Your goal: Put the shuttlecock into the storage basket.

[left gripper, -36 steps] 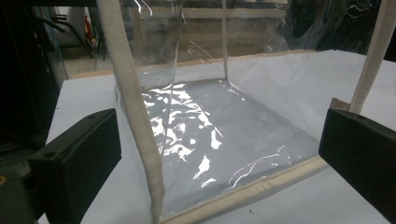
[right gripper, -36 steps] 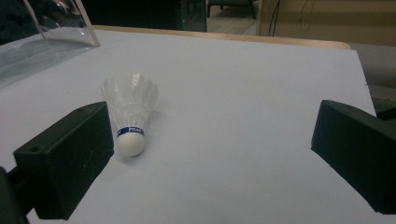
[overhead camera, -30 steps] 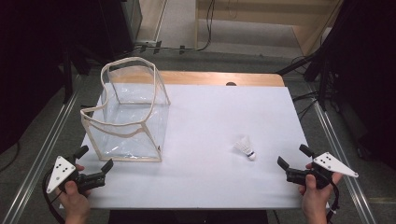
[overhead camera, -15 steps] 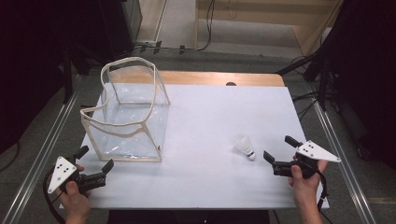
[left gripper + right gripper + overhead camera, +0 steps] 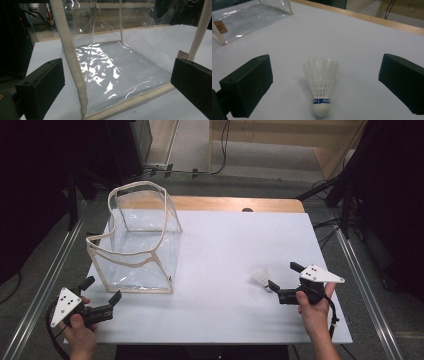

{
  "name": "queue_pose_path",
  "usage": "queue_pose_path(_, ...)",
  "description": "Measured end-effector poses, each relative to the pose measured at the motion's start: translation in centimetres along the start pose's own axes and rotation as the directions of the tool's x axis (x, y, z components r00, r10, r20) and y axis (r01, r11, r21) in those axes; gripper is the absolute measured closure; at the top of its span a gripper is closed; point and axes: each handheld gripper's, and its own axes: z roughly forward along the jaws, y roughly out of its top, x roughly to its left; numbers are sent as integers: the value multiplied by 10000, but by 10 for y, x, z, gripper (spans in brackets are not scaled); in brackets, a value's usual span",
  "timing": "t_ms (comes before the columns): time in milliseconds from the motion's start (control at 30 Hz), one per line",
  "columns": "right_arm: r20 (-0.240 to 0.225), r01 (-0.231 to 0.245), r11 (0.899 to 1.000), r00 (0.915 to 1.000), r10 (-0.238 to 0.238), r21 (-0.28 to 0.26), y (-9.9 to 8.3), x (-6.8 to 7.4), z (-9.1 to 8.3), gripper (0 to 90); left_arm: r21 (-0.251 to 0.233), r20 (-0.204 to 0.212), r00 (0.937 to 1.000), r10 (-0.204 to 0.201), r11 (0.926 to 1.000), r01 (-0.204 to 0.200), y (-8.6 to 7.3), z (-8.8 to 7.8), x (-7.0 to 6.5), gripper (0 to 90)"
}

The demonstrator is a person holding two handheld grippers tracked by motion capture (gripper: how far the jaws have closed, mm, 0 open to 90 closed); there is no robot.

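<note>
Shuttlecock (image 5: 260, 277) is seen lying on the white table cover (image 5: 225, 250), toward the person's right, well apart from the clear bag (image 5: 137, 242). In the right gripper view the shuttlecock (image 5: 321, 83) is seen on its side with the white cork tip toward the camera, a blue band just behind the tip and the feather skirt pointed away. The right gripper (image 5: 283, 282) is held just beside it with its jaws spread wide, and no contact is shown. The bag, trimmed in cream edging, is stood on the left part of the table with its top open. The left gripper (image 5: 102, 296) is held near the bag's front lower corner, jaws wide apart, and nothing is gripped by them.
</note>
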Motion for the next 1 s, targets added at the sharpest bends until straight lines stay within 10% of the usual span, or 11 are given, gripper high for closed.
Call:
queue_pose_path(433, -247, 207, 9771, 9996, -158, 2119, -11, 1, 23, 0, -64, -33, 9999, -144, 9999, 144, 0, -1, 2, 0)
queue_pose_path(1000, -104, 499, 9385, 9987, -493, 3416, -21, 1, 37, 271, -16, 114, 9999, -64, 10000, 64, 0, -1, 1, 0)
